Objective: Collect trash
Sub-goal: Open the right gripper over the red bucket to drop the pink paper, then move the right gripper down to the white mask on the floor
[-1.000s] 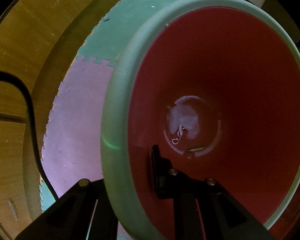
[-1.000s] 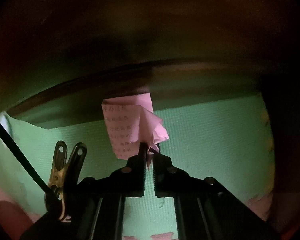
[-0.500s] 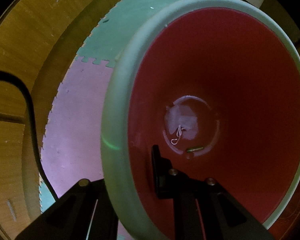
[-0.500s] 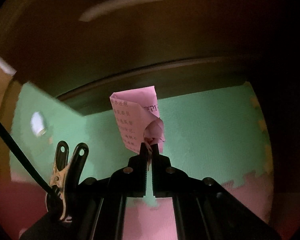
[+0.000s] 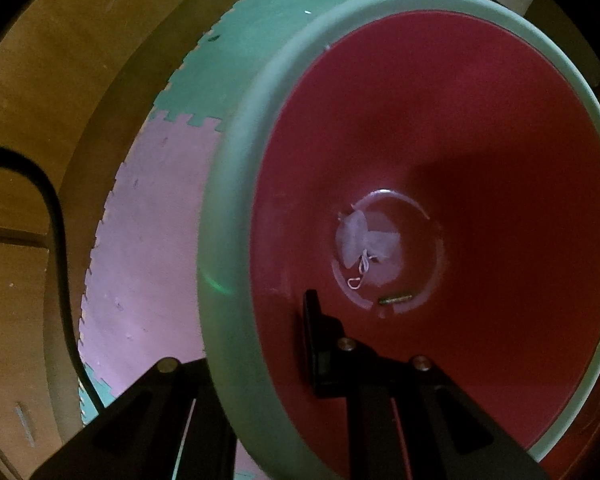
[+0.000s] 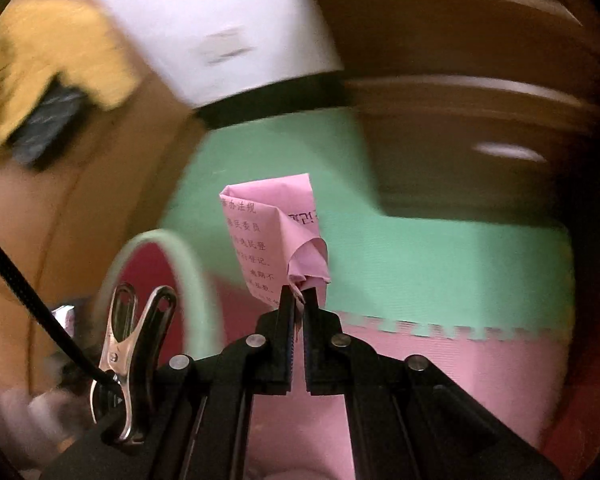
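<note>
A red bin with a pale green rim (image 5: 235,184) fills the left wrist view. My left gripper (image 5: 259,336) is shut on that rim, one finger (image 5: 314,340) inside the bin and the other hidden outside the wall. White crumpled trash (image 5: 364,240) and a small stick (image 5: 395,300) lie on the bin's bottom. In the right wrist view my right gripper (image 6: 298,294) is shut on a crumpled pink printed paper (image 6: 273,236), held above the floor mats. The bin's green rim (image 6: 187,256) shows at lower left of that view.
Green foam mat (image 6: 420,264) and pink foam mat (image 6: 440,368) cover the floor, edged by wooden boards (image 5: 39,120). A white panel (image 6: 203,24) with a black base stands beyond the mats. A metal clip (image 6: 123,360) and black cable (image 6: 27,292) hang on the right gripper.
The right gripper has risen and swung with the pink paper, so the bin's rim, the white panel and the pink mat have come into its view. The left gripper and bin have stayed still.
</note>
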`<action>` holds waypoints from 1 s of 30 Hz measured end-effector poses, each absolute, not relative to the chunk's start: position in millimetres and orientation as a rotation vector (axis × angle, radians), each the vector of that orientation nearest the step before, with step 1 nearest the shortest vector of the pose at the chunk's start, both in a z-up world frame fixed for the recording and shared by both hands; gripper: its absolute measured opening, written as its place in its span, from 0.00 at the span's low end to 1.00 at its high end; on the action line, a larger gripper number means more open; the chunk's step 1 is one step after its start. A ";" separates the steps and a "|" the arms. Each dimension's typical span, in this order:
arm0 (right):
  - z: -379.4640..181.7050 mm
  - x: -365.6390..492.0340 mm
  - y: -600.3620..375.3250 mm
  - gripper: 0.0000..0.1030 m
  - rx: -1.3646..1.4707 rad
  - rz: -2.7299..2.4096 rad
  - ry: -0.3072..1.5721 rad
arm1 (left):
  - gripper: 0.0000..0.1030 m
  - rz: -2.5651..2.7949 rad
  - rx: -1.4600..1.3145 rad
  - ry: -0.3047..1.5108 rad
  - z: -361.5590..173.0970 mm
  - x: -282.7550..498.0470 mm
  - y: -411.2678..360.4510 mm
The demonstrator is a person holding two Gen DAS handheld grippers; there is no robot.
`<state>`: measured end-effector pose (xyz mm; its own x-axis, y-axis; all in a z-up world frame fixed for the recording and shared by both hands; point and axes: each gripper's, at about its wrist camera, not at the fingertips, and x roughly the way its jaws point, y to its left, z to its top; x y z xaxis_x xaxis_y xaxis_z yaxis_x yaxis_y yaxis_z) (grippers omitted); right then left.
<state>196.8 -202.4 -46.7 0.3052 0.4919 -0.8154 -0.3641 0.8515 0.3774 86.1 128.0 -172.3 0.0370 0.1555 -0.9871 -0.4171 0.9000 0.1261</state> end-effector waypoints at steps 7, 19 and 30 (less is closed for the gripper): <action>-39.3 164.8 -106.7 0.05 0.019 0.765 1.160 | 0.10 0.426 -0.252 1.463 -172.4 87.6 132.7; -37.2 166.0 -86.1 0.22 -0.056 0.753 1.165 | 0.09 0.378 -0.271 1.464 -172.1 86.4 138.3; -32.3 171.9 -85.5 0.22 -0.074 0.705 1.152 | 0.10 0.371 -0.272 1.466 -171.2 85.3 140.1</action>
